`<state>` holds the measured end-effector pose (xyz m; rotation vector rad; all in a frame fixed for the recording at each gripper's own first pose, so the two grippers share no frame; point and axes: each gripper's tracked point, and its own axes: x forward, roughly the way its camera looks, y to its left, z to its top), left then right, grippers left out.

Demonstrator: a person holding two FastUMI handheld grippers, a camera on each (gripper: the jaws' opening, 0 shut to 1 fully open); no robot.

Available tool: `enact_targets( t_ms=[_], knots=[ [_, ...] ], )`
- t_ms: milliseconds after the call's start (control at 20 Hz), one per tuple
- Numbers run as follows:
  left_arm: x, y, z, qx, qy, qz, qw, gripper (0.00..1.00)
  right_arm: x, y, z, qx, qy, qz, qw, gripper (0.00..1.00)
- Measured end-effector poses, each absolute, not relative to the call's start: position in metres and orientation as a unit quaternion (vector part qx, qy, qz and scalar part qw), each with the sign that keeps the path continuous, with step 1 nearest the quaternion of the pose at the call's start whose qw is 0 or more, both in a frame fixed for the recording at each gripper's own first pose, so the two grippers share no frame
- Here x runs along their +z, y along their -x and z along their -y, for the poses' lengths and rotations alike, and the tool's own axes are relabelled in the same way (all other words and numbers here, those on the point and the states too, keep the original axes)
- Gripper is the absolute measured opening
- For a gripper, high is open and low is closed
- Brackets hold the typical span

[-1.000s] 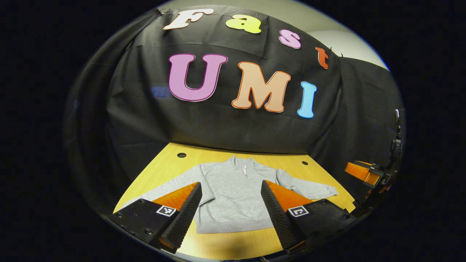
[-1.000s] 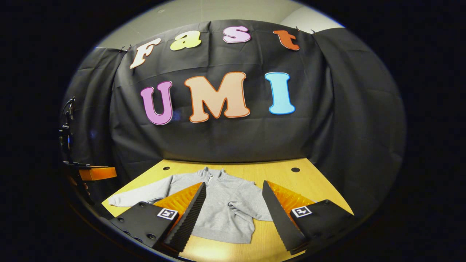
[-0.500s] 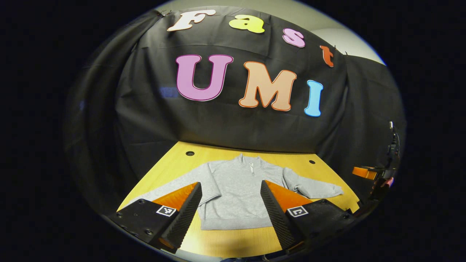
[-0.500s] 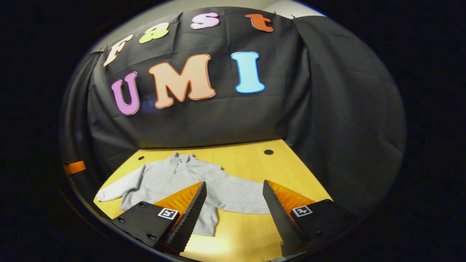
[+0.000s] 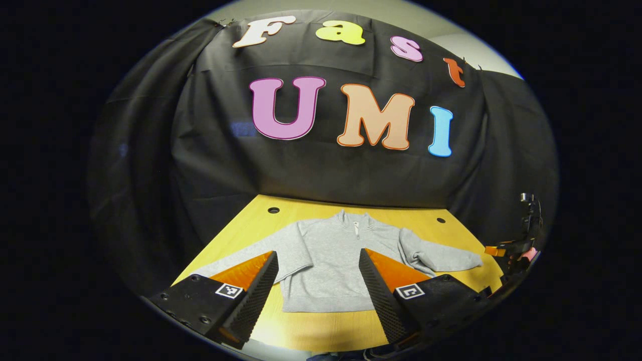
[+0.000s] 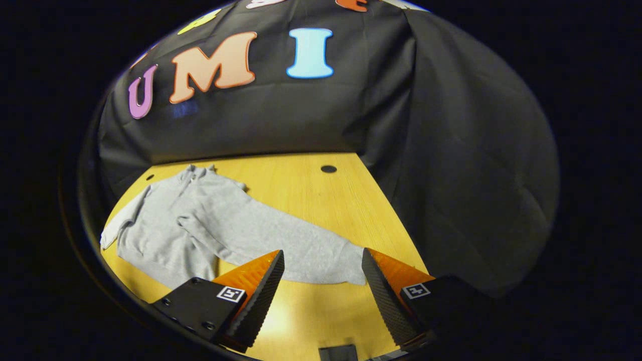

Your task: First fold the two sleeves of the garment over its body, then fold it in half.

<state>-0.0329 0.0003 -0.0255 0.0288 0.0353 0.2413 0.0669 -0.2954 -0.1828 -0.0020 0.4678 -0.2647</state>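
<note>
A grey zip-neck sweatshirt (image 5: 331, 260) lies flat, face up, on the yellow table (image 5: 311, 328) with both sleeves spread out. My left gripper (image 5: 317, 253) hovers open over the near edge, in front of the hem, with nothing between its fingers. The left sleeve (image 5: 241, 255) runs behind its left finger. In the right gripper view the sweatshirt (image 6: 165, 225) lies to the left, and its right sleeve (image 6: 281, 235) stretches toward me. The cuff (image 6: 351, 265) ends just inside the right finger of my open right gripper (image 6: 322, 252), which hangs low over it. My right gripper (image 5: 499, 249) also appears at the table's far right edge.
Black cloth walls close the table at the back and on both sides. Small round holes (image 5: 273, 210) (image 5: 441, 220) (image 6: 328, 169) sit near the table's back corners. Bare wood (image 6: 321, 210) lies to the right of the sleeve and in front of the hem.
My right gripper has swung right and dropped toward the table, bringing the right sleeve's cuff between its fingers. My left gripper has drifted slightly, staying open.
</note>
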Motion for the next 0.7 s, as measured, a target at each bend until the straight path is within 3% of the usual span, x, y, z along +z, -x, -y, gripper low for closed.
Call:
enact_targets(
  t_ms=[100,200,250,600,700],
  knots=[
    [-0.024,0.032,0.004,0.125,-0.019,-0.015,0.992,0.94,-0.209,-0.076,0.309,-0.136,-0.022,-0.257,0.957,0.94],
    [-0.029,0.031,0.005,0.125,-0.017,-0.019,0.992,0.94,-0.23,-0.084,0.323,-0.146,-0.03,-0.277,0.949,0.98],
    [-0.03,0.029,0.008,0.124,-0.014,-0.019,0.992,0.94,-0.24,-0.085,0.331,-0.151,-0.026,-0.288,0.945,0.94],
    [-0.04,0.022,0.025,0.129,0.003,-0.025,0.991,0.94,-0.278,-0.085,0.333,-0.133,-0.024,-0.34,0.931,0.97],
    [-0.041,0.021,0.027,0.13,0.005,-0.025,0.991,0.94,-0.286,-0.086,0.332,-0.127,-0.031,-0.348,0.928,0.87]
  ],
)
